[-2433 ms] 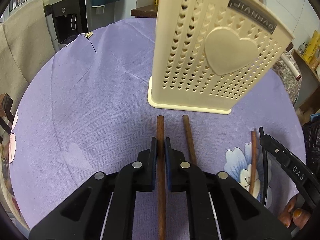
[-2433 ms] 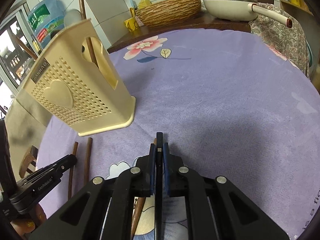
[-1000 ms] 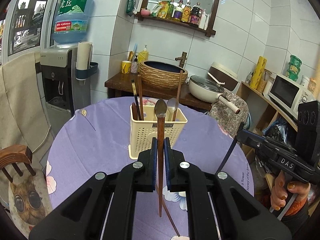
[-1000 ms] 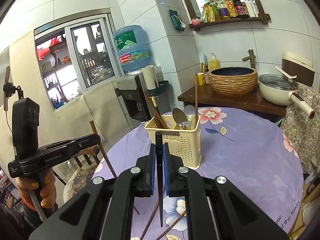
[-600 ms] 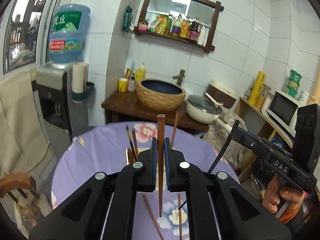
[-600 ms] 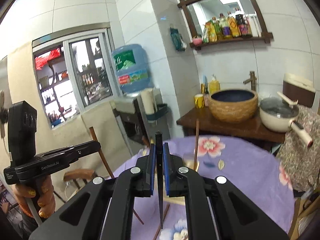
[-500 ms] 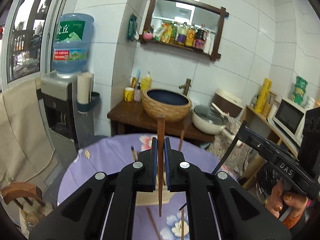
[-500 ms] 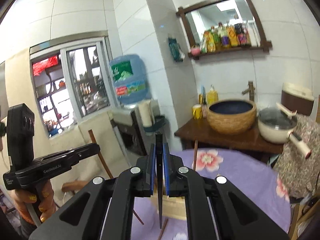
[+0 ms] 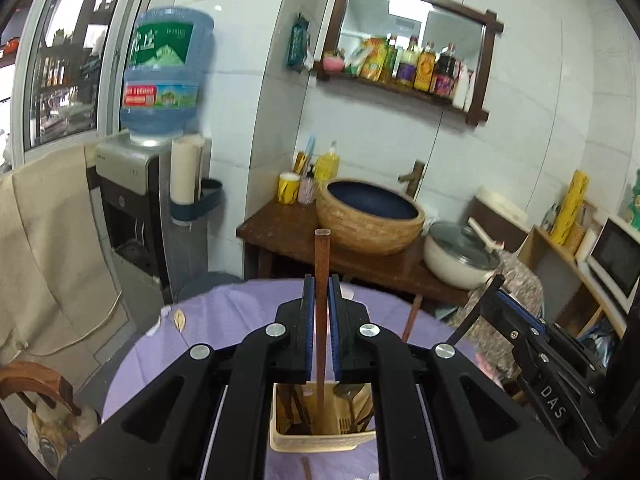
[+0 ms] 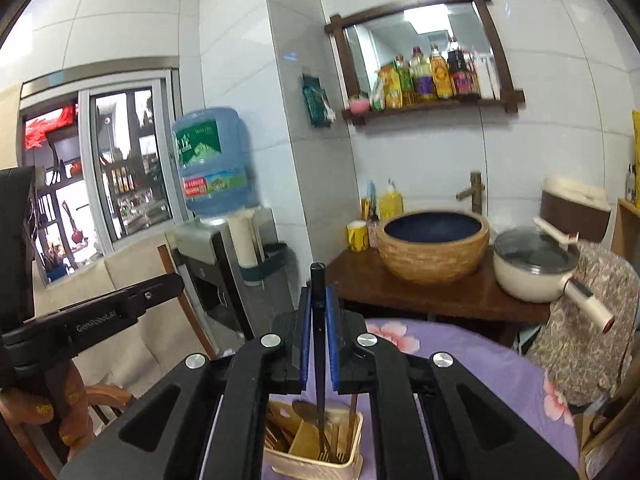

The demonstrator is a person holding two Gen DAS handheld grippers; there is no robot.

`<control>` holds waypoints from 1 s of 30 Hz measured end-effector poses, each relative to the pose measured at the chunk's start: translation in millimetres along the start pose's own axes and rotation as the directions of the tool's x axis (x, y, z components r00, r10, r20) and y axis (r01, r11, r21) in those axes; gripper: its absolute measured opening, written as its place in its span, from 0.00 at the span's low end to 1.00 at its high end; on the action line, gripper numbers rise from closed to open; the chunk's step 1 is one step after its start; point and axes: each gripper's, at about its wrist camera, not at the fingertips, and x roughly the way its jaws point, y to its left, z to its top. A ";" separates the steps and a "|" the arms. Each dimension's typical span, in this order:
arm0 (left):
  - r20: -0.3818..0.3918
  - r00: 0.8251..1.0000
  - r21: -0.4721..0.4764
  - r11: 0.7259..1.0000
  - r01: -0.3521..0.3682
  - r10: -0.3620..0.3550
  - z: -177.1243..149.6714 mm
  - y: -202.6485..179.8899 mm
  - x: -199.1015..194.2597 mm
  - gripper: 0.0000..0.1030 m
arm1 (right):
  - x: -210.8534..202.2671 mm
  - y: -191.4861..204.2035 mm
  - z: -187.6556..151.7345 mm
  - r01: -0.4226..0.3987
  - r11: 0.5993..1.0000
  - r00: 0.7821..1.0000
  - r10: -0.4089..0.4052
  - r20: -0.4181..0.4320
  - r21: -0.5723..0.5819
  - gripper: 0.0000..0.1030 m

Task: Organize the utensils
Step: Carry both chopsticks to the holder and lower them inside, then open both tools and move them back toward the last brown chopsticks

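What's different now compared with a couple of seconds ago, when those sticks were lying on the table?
Both grippers lifted their sticks off the purple tablecloth and upright: the left gripper lowers a brown chopstick into the cream holder, the right gripper a black chopstick. Grips stayed shut.

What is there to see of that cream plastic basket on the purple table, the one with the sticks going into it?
The cream plastic utensil basket is a small open-topped box standing upright on the purple tablecloth. Inner walls split it into compartments, and a grid shows at the bottom. It already holds wooden utensils and a metal spoon. The left gripper holds a brown wooden chopstick upright, its lower end down inside the basket; the right gripper does the same with a black chopstick.
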 end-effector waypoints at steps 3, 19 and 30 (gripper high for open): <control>-0.053 0.998 0.005 1.000 -0.014 0.014 -26.8 3.5 25.5 0.07 | 14.7 0.5 -22.4 0.014 1.000 0.999 -0.015 -0.051 -0.017 0.07; -0.102 0.994 0.006 1.000 -0.024 0.024 -80.2 10.4 49.2 0.09 | 20.3 -7.0 -54.7 0.018 1.000 0.998 -0.019 -0.063 -0.016 0.30; -0.106 0.992 -0.041 0.996 -0.080 0.075 -160.2 49.4 -8.5 0.77 | -16.5 -18.1 -133.8 0.137 0.990 0.976 -0.140 -0.165 -0.030 0.47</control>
